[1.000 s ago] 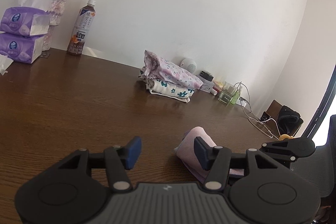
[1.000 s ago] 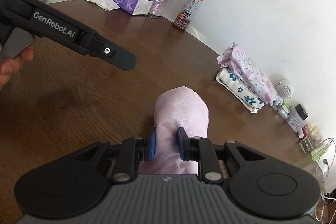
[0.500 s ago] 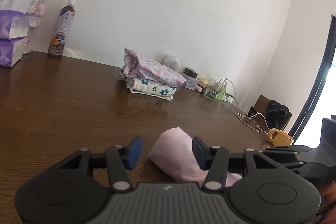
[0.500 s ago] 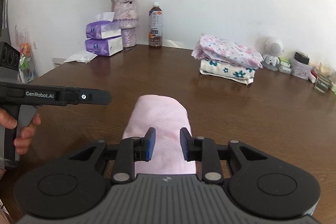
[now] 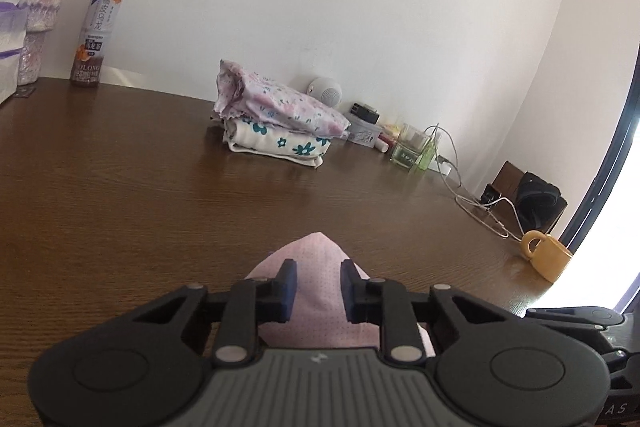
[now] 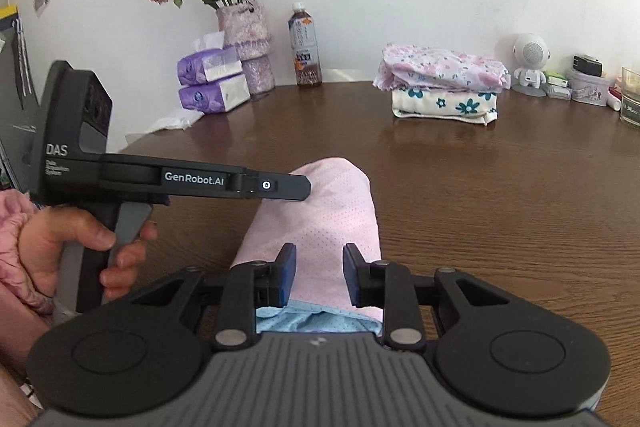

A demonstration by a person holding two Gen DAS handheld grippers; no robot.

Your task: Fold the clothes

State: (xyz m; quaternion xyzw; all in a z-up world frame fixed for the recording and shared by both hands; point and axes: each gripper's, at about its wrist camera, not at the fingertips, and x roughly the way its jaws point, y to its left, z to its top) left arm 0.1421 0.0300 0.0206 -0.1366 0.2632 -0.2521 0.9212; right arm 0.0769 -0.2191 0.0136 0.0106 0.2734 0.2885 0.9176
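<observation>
A folded pink garment (image 5: 316,259) with a dotted weave lies on the brown wooden table (image 5: 120,187), its rounded end pointing away from me. My left gripper (image 5: 318,285) is shut on its near part, with pink cloth filling the narrow gap between the blue pads. In the right wrist view the same garment (image 6: 332,203) runs lengthwise, and a light blue layer shows at its near end. My right gripper (image 6: 320,275) is shut on that end. The left gripper (image 6: 304,187), held in a hand (image 6: 80,243), reaches in from the left over the garment's far part.
A stack of two folded floral clothes (image 6: 444,87) sits at the back by the wall. A tea bottle (image 6: 306,47), a vase of flowers (image 6: 244,31) and tissue packs (image 6: 210,83) stand at the back left. A yellow mug (image 5: 546,255), cables (image 5: 472,203) and small items line the right edge.
My left gripper has moved over the pink garment and narrowed from wide open to shut on it. The right gripper has kept its hold while its view swung to face the wall.
</observation>
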